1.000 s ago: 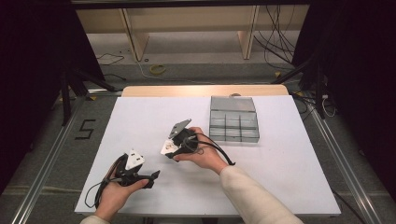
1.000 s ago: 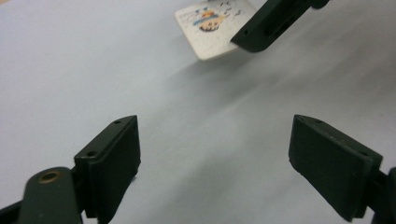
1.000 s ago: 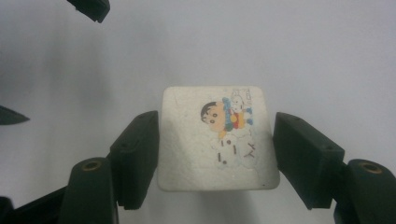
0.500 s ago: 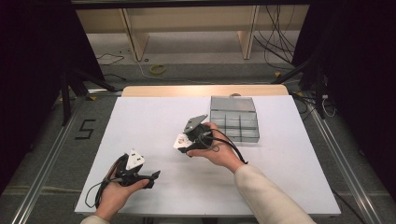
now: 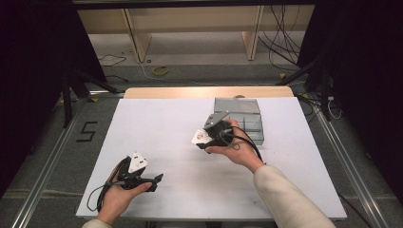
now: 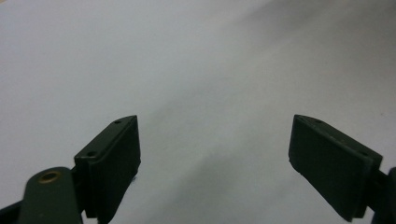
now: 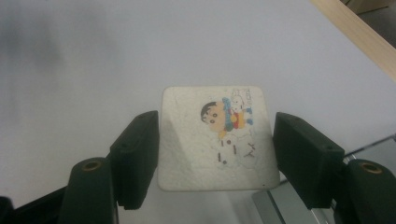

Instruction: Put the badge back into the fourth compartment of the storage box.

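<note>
right hand-held gripper (image 7: 215, 154) clamps cartoon tile (image 7: 215, 137), aloft just beside grey compartment tray (image 5: 247, 124) | left hand-held gripper (image 6: 215, 158) spread, empty, low over white surface (image 5: 157, 123) | pickup looks done; placing apparently left

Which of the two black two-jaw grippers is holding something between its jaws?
The right gripper: its jaws clamp a white square card with a cartoon print near the grey compartment tray. The left gripper stands open, holding nothing, over the white table.
</note>
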